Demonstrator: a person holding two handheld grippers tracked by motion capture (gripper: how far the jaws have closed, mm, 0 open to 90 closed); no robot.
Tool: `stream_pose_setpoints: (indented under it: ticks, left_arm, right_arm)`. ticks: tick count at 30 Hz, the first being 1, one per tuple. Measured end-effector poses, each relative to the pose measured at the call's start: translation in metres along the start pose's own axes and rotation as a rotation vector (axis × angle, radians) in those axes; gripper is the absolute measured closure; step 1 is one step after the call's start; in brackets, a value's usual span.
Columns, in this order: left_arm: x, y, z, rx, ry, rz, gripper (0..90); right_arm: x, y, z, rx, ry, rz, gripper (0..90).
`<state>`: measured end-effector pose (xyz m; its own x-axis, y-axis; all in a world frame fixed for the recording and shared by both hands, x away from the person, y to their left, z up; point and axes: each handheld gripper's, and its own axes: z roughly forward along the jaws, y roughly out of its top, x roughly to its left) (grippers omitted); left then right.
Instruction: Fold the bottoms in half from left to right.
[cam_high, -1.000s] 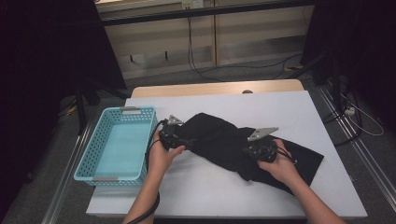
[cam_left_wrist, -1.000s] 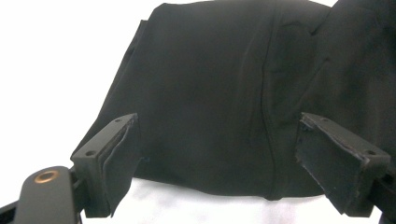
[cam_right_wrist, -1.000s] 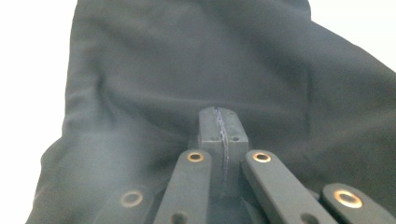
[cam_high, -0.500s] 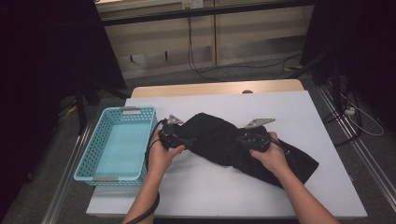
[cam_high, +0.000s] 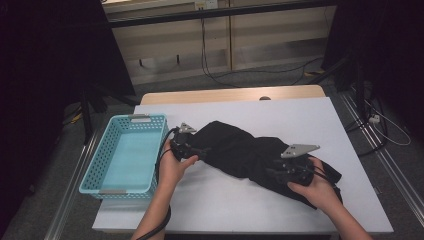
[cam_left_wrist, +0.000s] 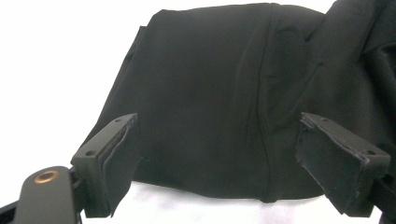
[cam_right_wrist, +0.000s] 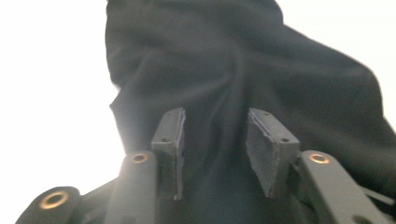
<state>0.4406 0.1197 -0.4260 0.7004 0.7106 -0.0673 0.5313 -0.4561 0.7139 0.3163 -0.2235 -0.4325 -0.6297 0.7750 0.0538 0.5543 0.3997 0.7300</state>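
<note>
My right gripper (cam_high: 274, 174) has slid back along the black garment (cam_high: 250, 152), fingers just opening off the cloth, freeing that end for regrasping, while my left gripper (cam_high: 204, 152) waits wide open.

- Basket (cam_high: 124, 155): turquoise, perforated, sits on the table's left edge.
- Table (cam_high: 280, 117): white top.
- Wooden board (cam_high: 235, 94): just behind the table's far edge.
- Cables (cam_high: 260, 75): trail across the grey floor beyond.
</note>
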Motion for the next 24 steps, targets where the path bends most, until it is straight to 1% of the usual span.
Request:
stream_pose_setpoints:
  ticks: [3,5,6,8,9,10,11,13,14,16,17,18,19,20,22,23,24]
  left_arm:
    - [-0.001,-0.001,0.0,-0.003,0.008,0.005,15.3]
    - [-0.001,-0.001,-0.001,-0.004,0.009,0.003,15.3]
    - [-0.001,-0.002,-0.001,-0.002,0.009,0.004,15.3]
    - [-0.002,-0.002,-0.001,0.0,0.006,0.003,15.3]
    - [-0.001,-0.002,-0.001,0.013,0.006,0.015,15.2]
    - [-0.002,-0.002,-0.001,0.003,0.007,0.004,15.3]
    - [-0.002,-0.002,-0.001,0.0,0.007,0.007,15.2]
    - [-0.003,-0.002,-0.001,-0.003,0.001,0.004,15.2]
    - [-0.003,-0.001,-0.002,-0.001,0.003,0.01,15.2]
    - [-0.004,-0.002,-0.002,0.002,-0.002,0.01,15.2]
    - [-0.004,-0.002,-0.002,0.002,0.002,0.015,15.2]
    - [-0.004,-0.002,-0.001,-0.001,0.001,0.007,15.2]
    - [-0.004,-0.003,-0.001,0.001,0.002,0.009,15.2]
    - [-0.004,-0.003,-0.002,0.009,-0.002,0.008,15.2]
    - [-0.003,-0.003,0.0,0.007,0.0,0.008,15.2]
    - [-0.003,-0.003,0.0,0.005,-0.002,0.002,15.2]
    - [-0.003,-0.003,0.0,0.01,0.0,0.008,15.2]
  right_arm:
    - [0.006,-0.014,-0.004,0.028,0.021,-0.002,61.1]
    - [0.01,-0.02,-0.008,0.048,0.015,-0.013,61.3]
    - [0.011,-0.023,-0.01,0.047,0.013,-0.019,60.9]
    - [0.011,-0.028,-0.016,0.043,0.014,-0.01,60.5]
    - [0.011,-0.03,-0.02,0.042,0.012,-0.003,60.9]
    - [0.012,-0.034,-0.022,0.042,0.012,-0.004,62.1]
    - [0.013,-0.037,-0.025,0.051,0.013,-0.006,63.1]
    - [0.014,-0.042,-0.029,0.059,-0.002,-0.022,65.1]
    - [0.015,-0.043,-0.031,0.057,0.003,-0.02,65.7]
    - [0.015,-0.046,-0.036,0.058,-0.008,-0.028,65.2]
    - [0.015,-0.047,-0.038,0.058,-0.01,-0.033,64.1]
    - [0.015,-0.048,-0.04,0.055,-0.009,-0.035,63.4]
    - [0.016,-0.049,-0.042,0.058,-0.008,-0.036,62.5]
    - [0.017,-0.051,-0.044,0.054,-0.012,-0.042,60.5]
    - [0.019,-0.055,-0.048,0.06,-0.009,-0.058,58.4]
    - [0.02,-0.057,-0.049,0.066,-0.02,-0.068,57.4]
    - [0.021,-0.06,-0.048,0.08,-0.033,-0.076,56.6]
